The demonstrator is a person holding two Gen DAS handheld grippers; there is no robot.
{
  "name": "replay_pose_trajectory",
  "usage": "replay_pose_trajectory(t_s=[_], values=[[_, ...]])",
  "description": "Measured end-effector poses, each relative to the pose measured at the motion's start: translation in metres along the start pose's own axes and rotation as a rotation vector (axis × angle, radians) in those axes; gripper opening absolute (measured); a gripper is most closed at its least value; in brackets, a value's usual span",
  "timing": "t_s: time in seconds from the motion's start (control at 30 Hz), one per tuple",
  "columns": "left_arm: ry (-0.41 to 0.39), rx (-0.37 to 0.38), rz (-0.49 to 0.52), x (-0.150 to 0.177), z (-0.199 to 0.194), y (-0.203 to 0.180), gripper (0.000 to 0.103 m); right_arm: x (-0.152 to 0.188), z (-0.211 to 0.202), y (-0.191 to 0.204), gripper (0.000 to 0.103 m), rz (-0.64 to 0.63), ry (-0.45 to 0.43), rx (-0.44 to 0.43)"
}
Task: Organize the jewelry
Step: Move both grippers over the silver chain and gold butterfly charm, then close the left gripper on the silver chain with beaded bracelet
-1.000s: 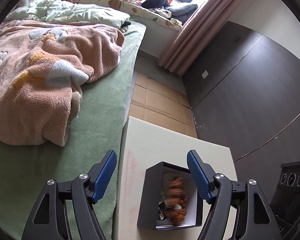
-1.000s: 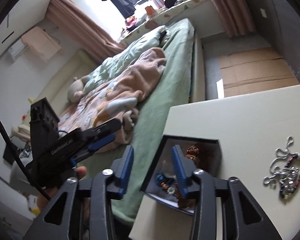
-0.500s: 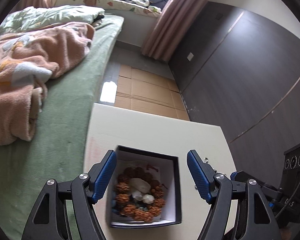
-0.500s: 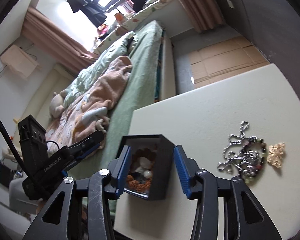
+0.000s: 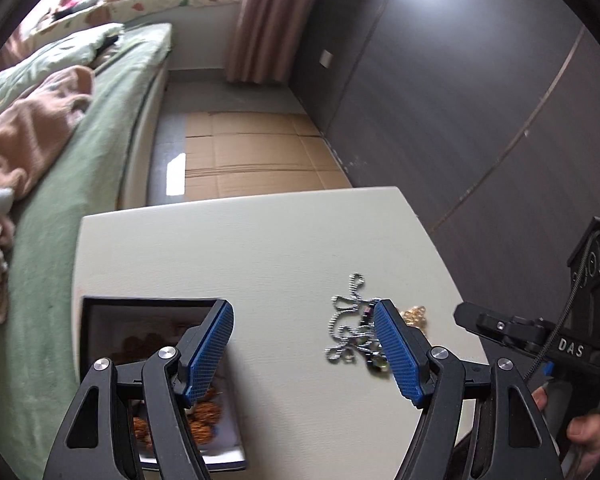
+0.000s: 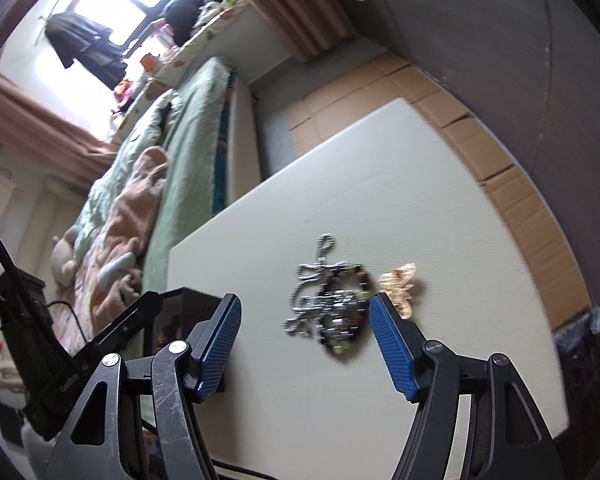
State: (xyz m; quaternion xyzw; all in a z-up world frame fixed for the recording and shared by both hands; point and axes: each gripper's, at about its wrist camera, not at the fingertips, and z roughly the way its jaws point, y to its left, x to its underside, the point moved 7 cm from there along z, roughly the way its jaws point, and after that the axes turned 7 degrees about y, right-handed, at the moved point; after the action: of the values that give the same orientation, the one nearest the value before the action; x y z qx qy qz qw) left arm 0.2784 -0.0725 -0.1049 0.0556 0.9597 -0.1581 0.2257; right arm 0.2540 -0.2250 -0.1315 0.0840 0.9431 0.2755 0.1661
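The table [image 5: 260,248] carried the box [image 5: 100,308] at its left edge, some beads already inside, and well to the right a heap: a silver chain [image 6: 320,280] tangled with a bracelet, a gold clip [image 6: 400,284] just beside. The step looked like reaching for that heap; the next move called for a low pinch on the chain. The right gripper [image 6: 305,344] hung above it, jaws wide and empty. The left gripper [image 5: 304,352] hovered wide too, between box and heap.
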Motion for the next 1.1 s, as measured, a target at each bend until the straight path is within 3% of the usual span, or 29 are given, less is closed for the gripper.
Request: replay_pose_trajectory(t_s=[0.17, 0.43, 0.6, 0.8, 0.93, 1.1], values=[[0.031, -0.027, 0.071, -0.002, 0.012, -0.027, 0.073, -0.004, -0.005, -0.026, 0.067, 0.097, 0.013, -0.023], [0.125, -0.022, 0.104, 0.0, 0.044, -0.051, 0.059, -0.006, -0.018, -0.039, 0.067, 0.112, -0.01, -0.009], [0.187, 0.05, 0.107, 0.011, 0.066, -0.061, 0.032, -0.009, -0.02, -0.05, 0.067, 0.144, -0.016, -0.005], [0.244, 0.06, 0.11, 0.023, 0.092, -0.066, 0.031, -0.007, -0.013, -0.059, 0.067, 0.175, 0.001, 0.005], [0.278, 0.052, 0.121, 0.031, 0.103, -0.068, 0.021, -0.008, -0.007, -0.068, 0.067, 0.195, 0.025, 0.005], [0.247, 0.003, 0.15, 0.033, 0.101, -0.067, 0.019, -0.01, -0.009, -0.074, 0.067, 0.225, 0.017, -0.003]])
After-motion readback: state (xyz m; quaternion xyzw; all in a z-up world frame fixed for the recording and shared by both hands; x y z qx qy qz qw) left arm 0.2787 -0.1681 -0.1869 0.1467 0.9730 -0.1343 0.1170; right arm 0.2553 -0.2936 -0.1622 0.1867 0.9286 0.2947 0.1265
